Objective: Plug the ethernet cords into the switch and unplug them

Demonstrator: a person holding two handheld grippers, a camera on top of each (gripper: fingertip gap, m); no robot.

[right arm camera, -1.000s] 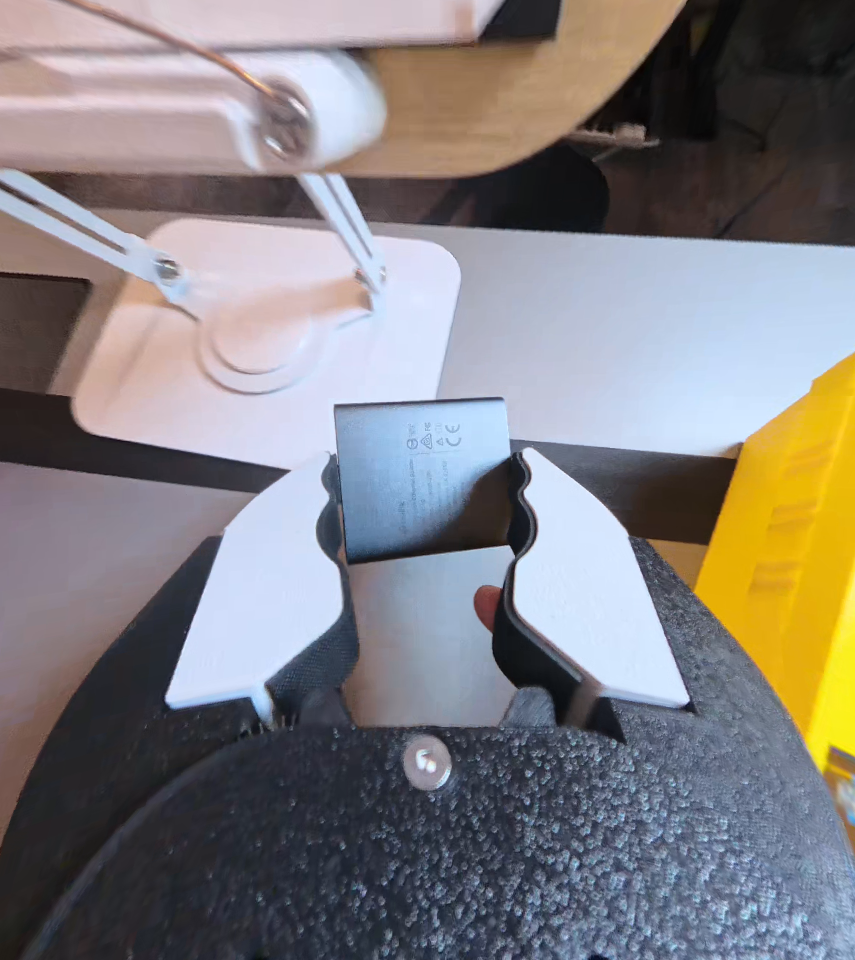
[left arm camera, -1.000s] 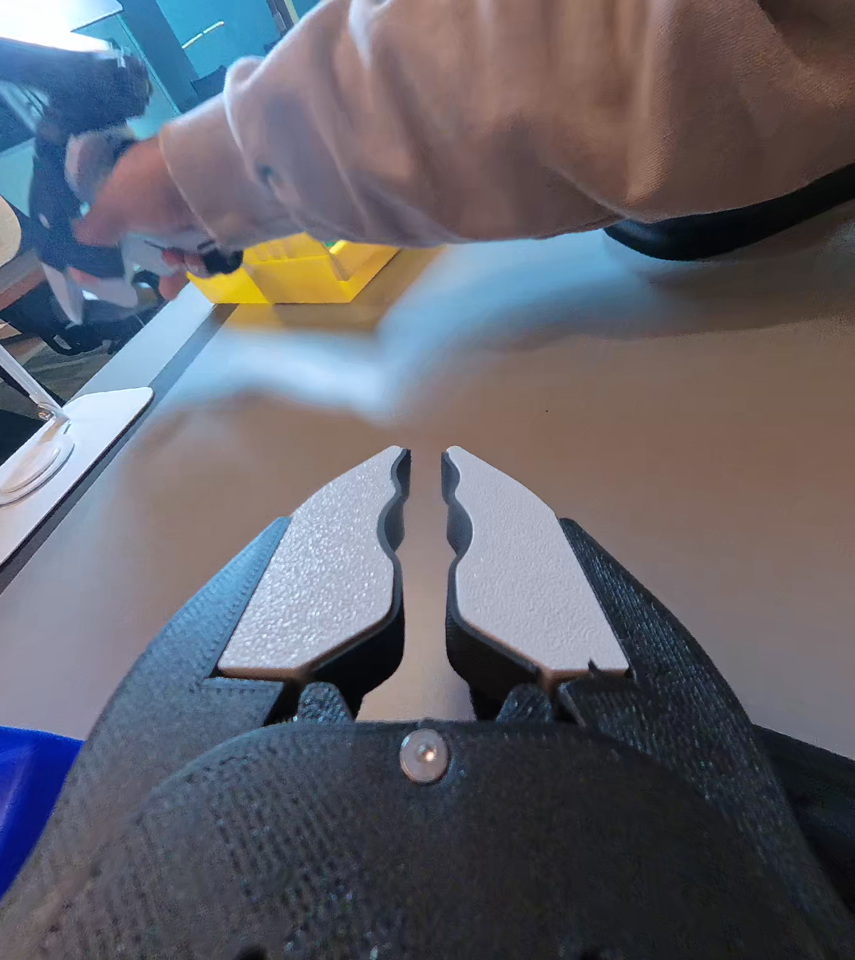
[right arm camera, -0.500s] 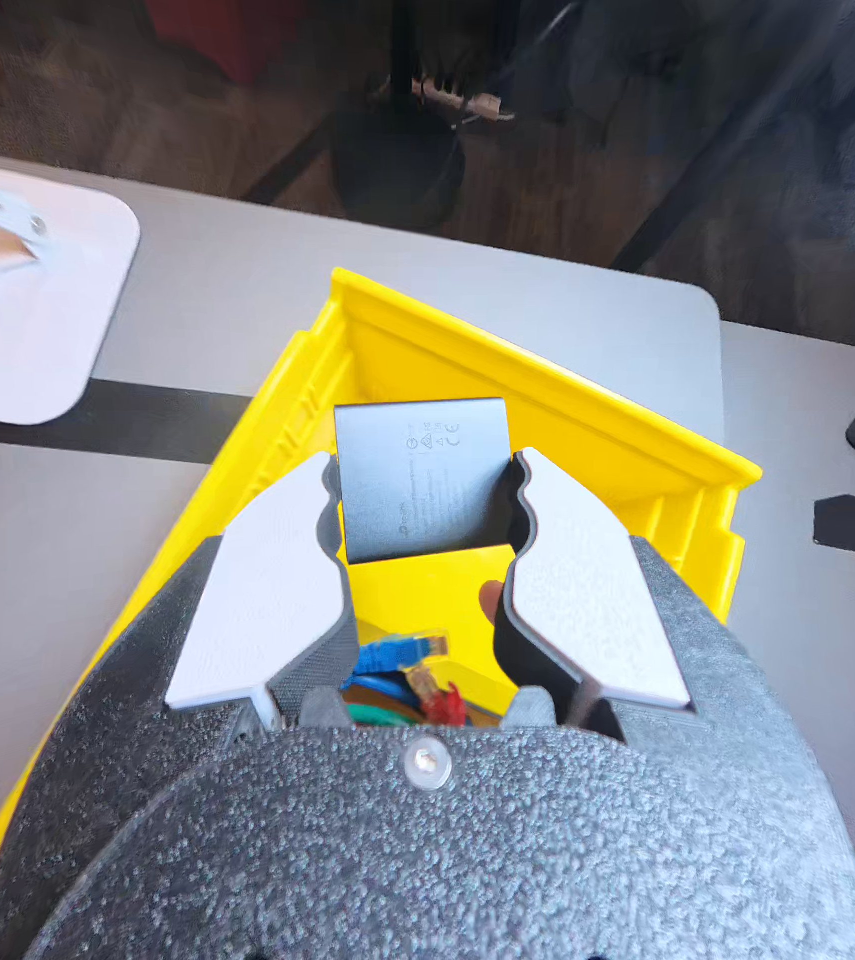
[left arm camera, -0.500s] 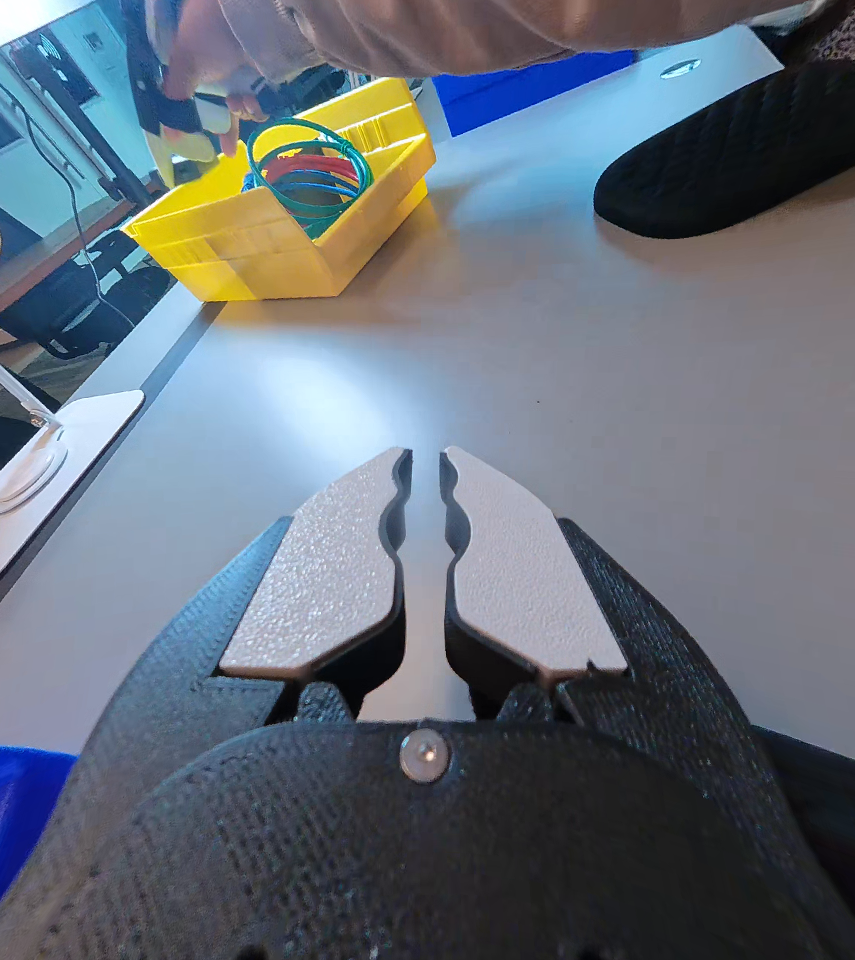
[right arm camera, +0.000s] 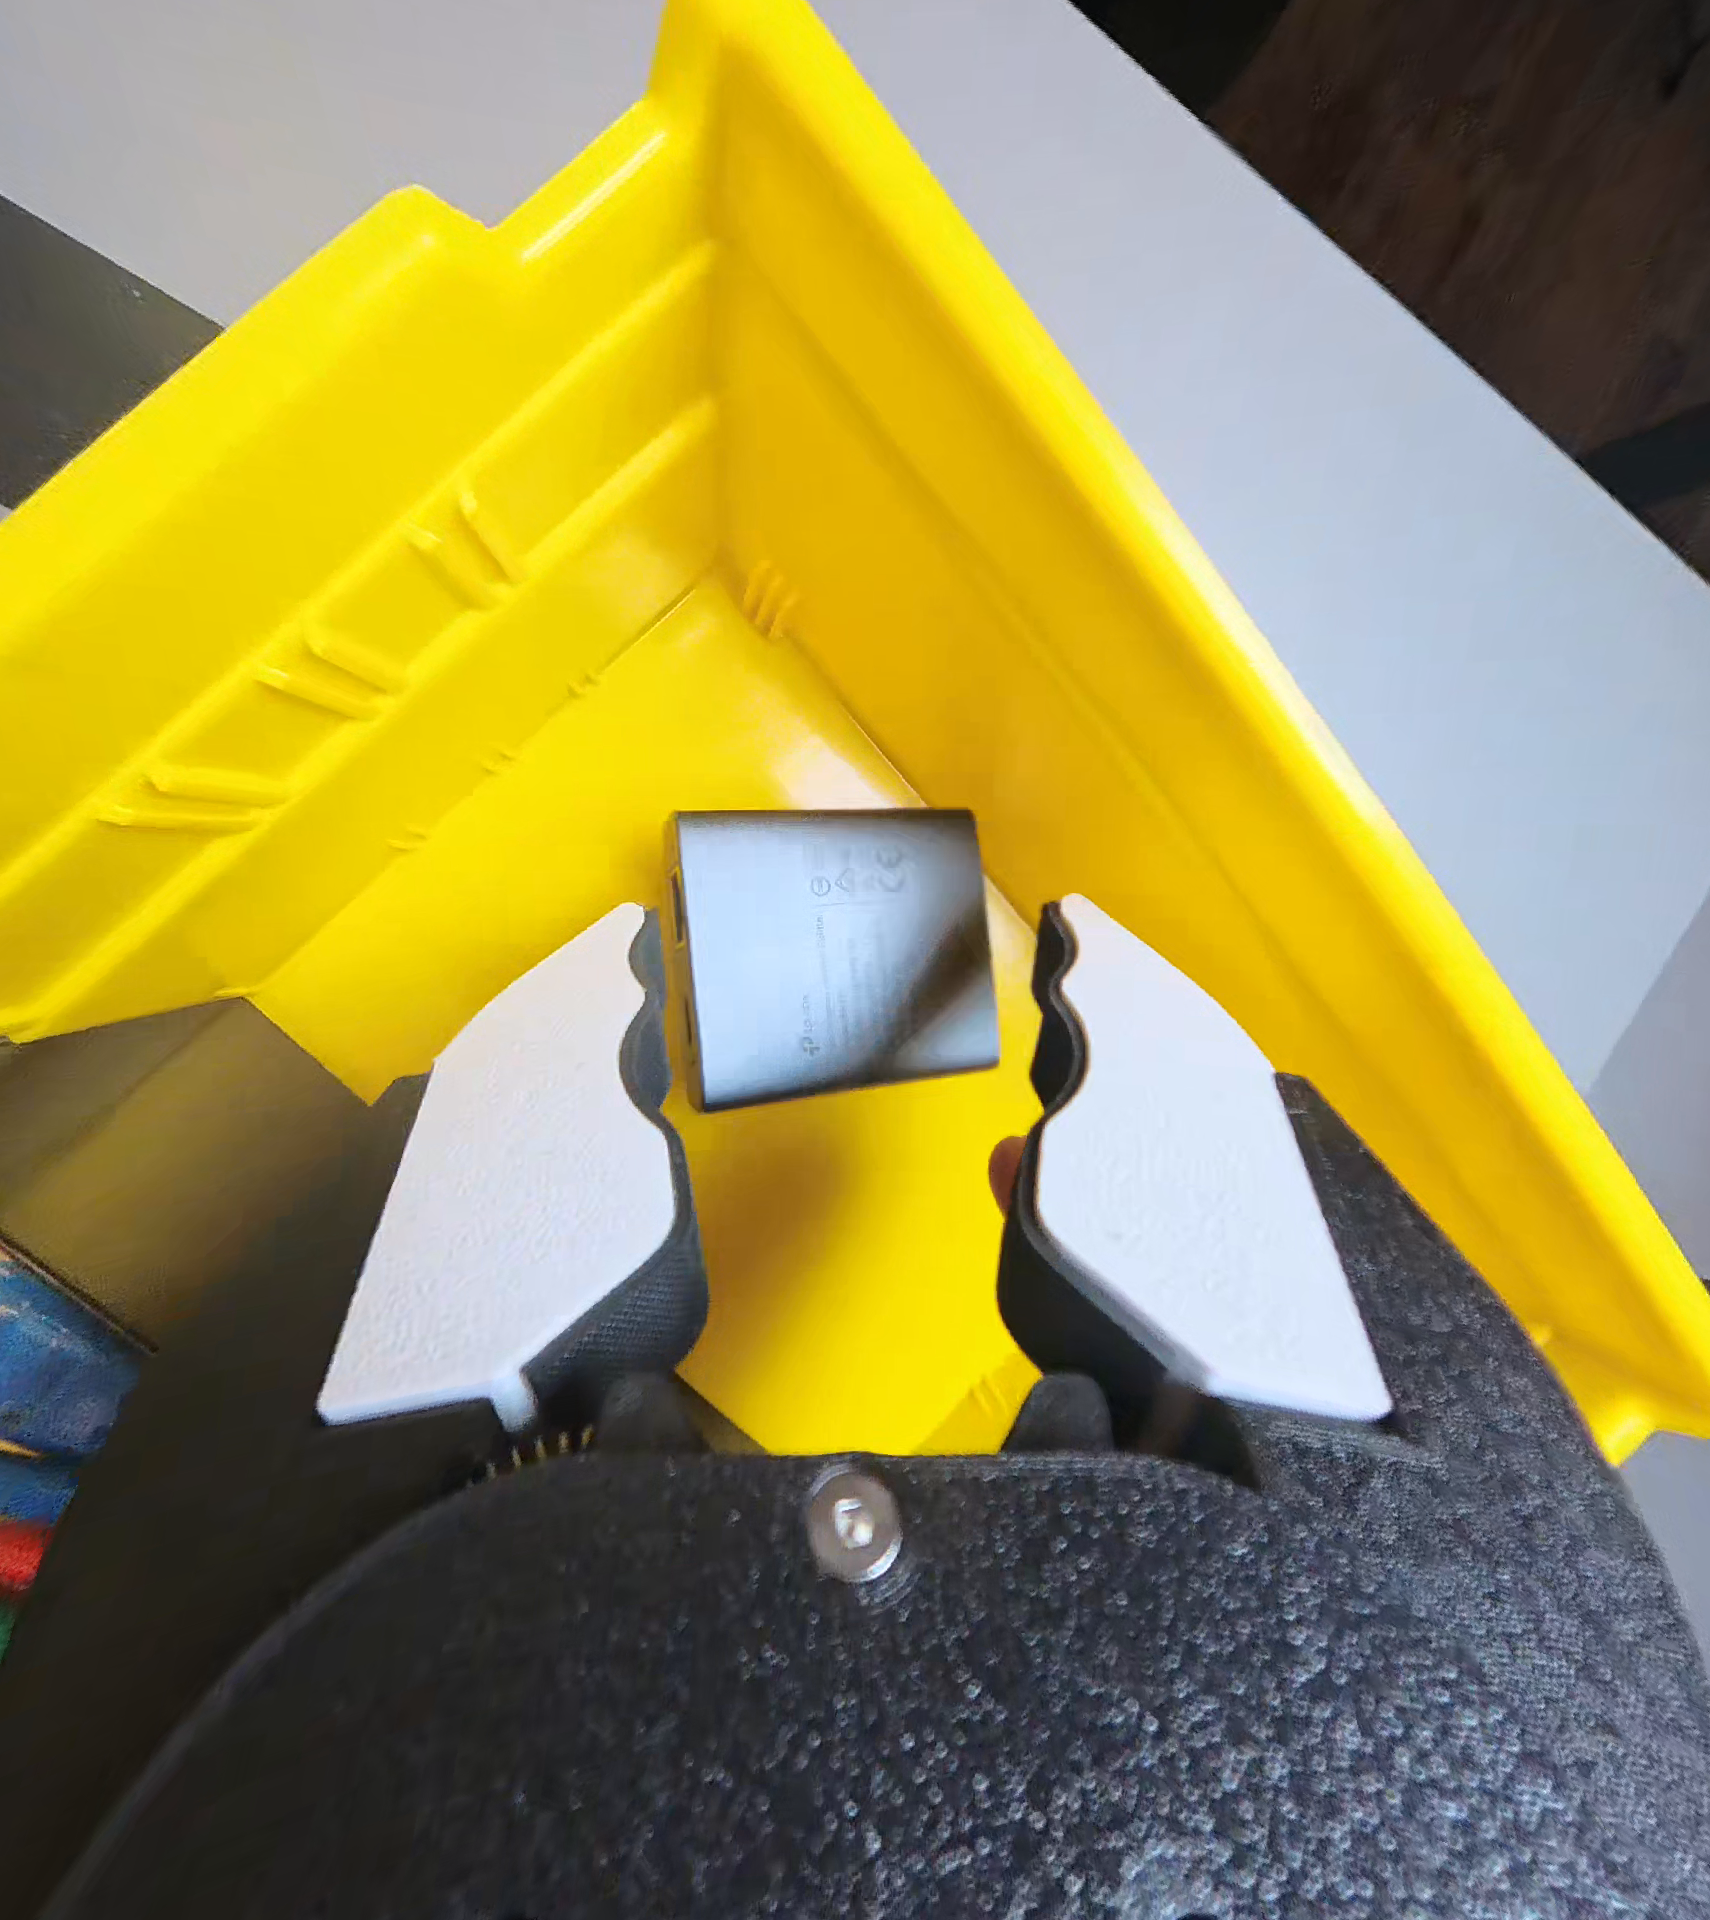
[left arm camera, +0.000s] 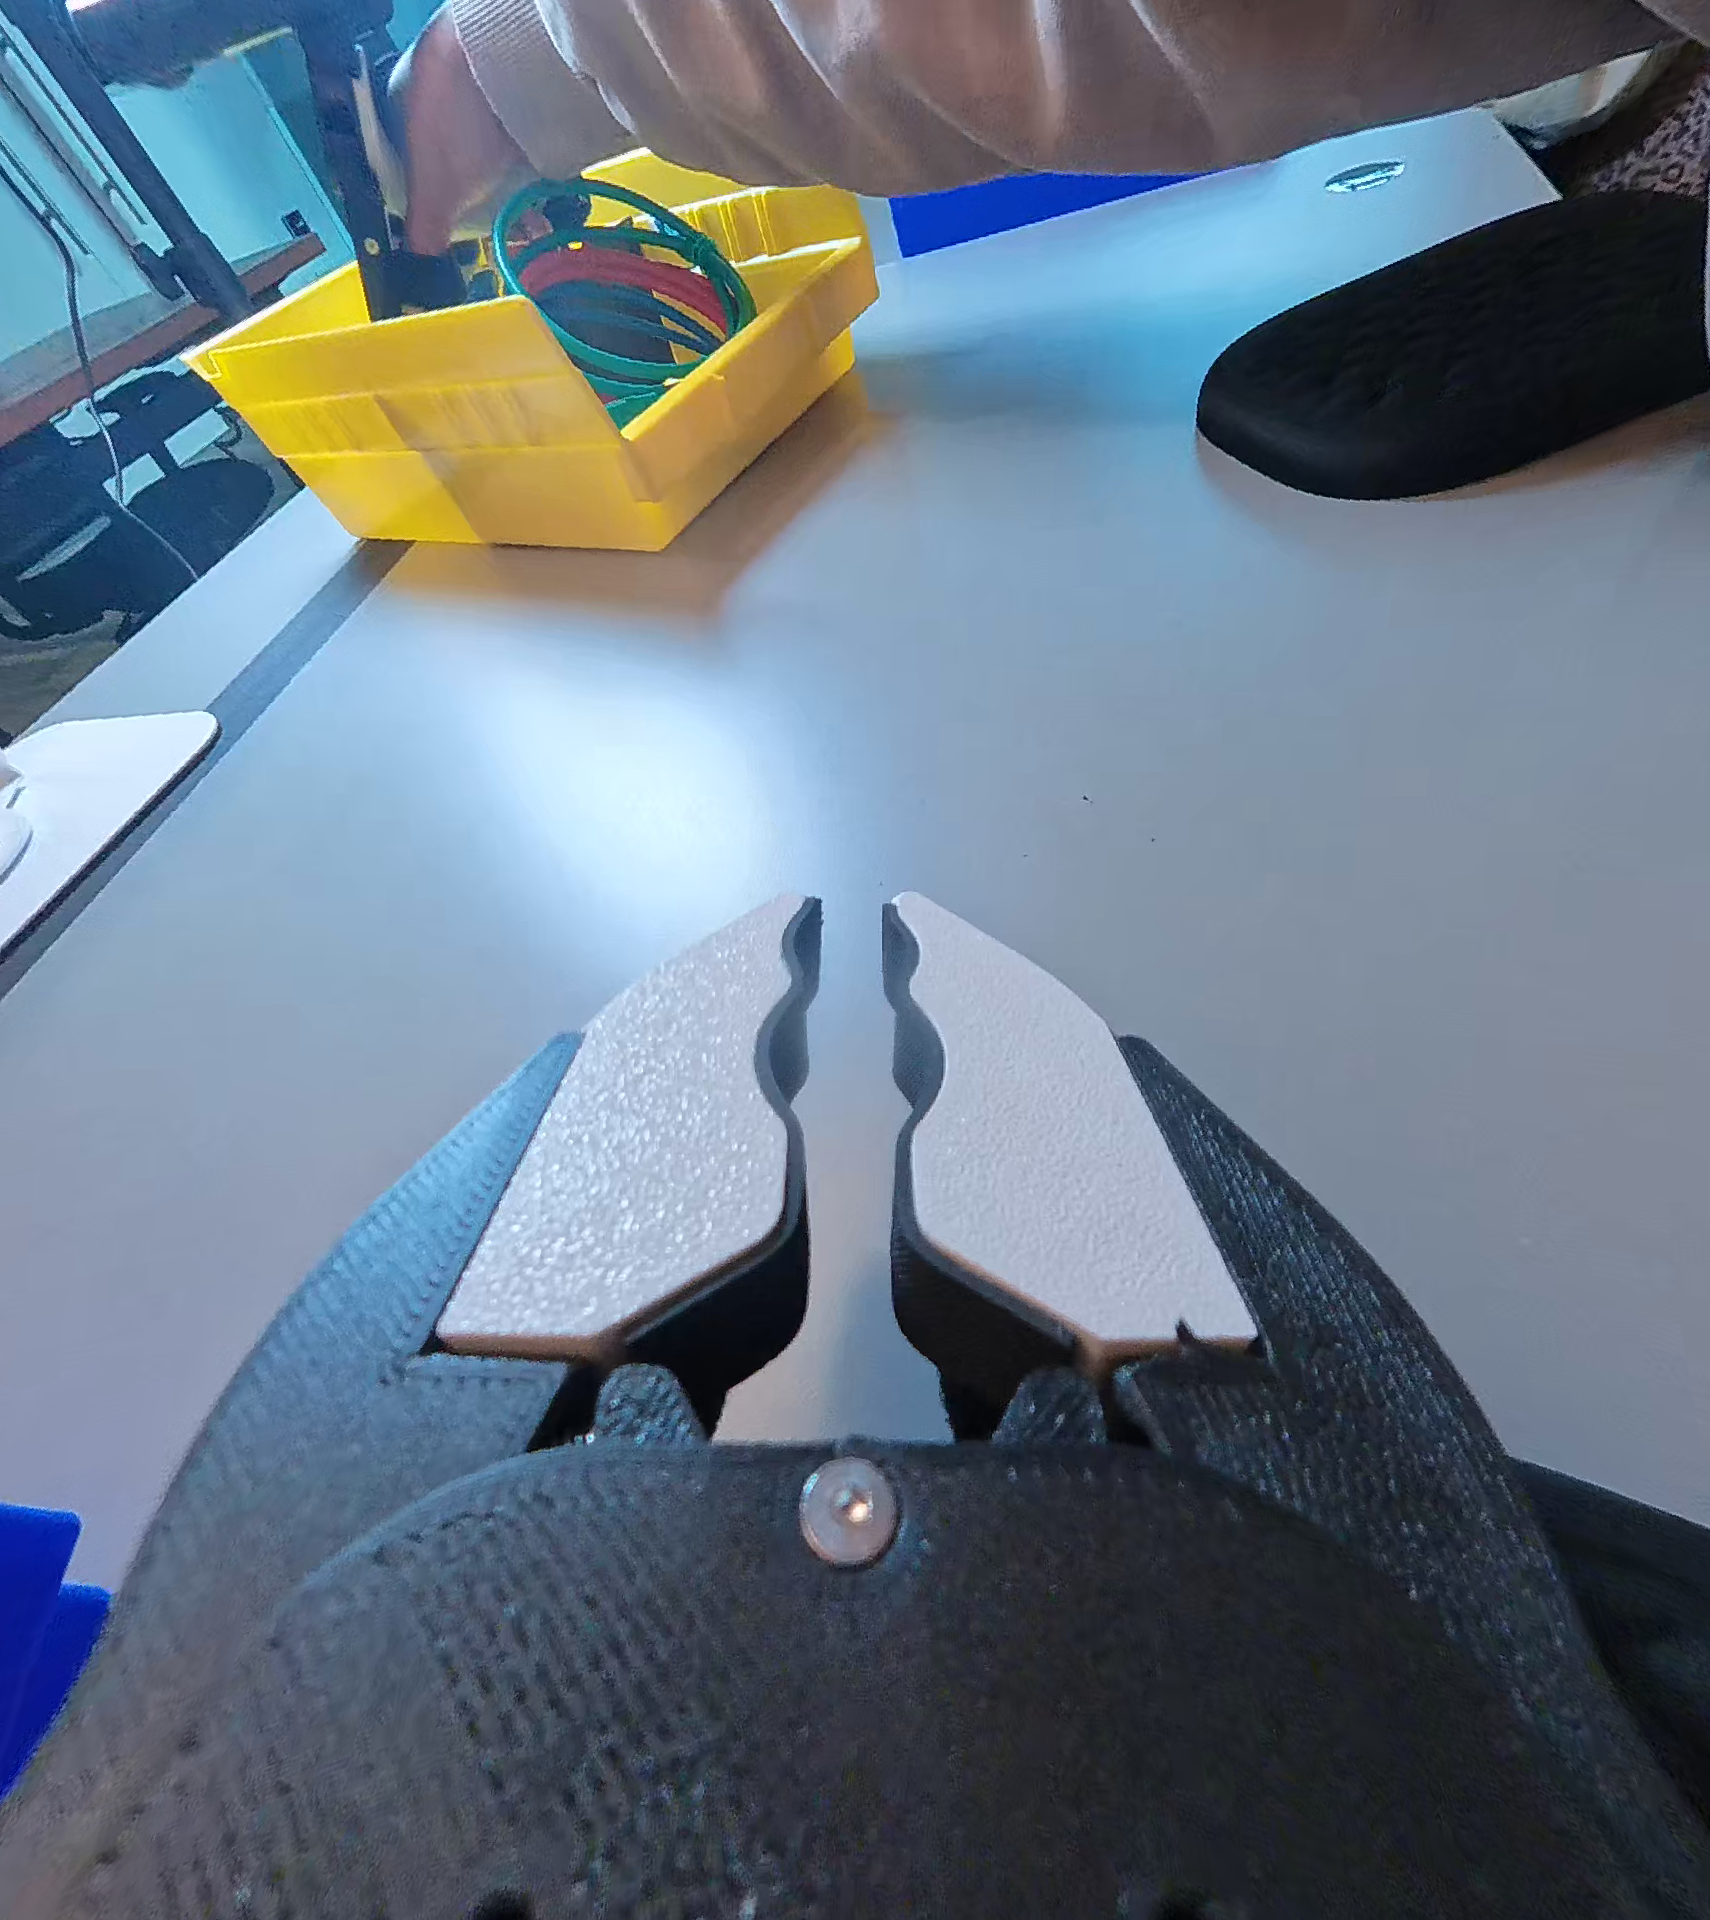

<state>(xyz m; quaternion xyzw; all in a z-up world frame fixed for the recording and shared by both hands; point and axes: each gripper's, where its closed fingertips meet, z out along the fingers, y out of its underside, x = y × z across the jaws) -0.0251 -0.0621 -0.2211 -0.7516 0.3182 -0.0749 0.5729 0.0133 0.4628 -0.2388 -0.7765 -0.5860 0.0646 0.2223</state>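
- Yellow bin (right arm camera: 477, 582) fills the right wrist view, where half a second ago the right gripper (right arm camera: 846, 914) hung higher above it; the camera now looks down into a bare inner corner.
- Dark grey switch (right arm camera: 830, 956), clamped between the fingers in both earlier frames, now lies tilted on the bin floor, with a clear gap to the right finger (right arm camera: 1183, 1226) and its left edge at or just off the left finger's tip; contact there cannot be told.
- Right gripper's jaws stand wider than before, apart and holding nothing.
- Coiled cords (left arm camera: 622, 281), green, red and dark, sit in the bin's other end, behind a dark divider (right arm camera: 103, 1122) in the right view.
- Left gripper (left arm camera: 849, 914) has stayed low over the grey table (left arm camera: 1246, 779), its fingers nearly together with a narrow slit between and nothing in them.
- Sleeve (left arm camera: 934, 83), which swept blurred across the left view a second ago, now reaches over the bin at the far left corner of the table.
- Room: bare tabletop lies ahead of the left gripper; a white lamp base (left arm camera: 51, 790) sits at the left edge, a black pad (left arm camera: 1474, 343) at far right, and the bin's two walls close in on the switch.
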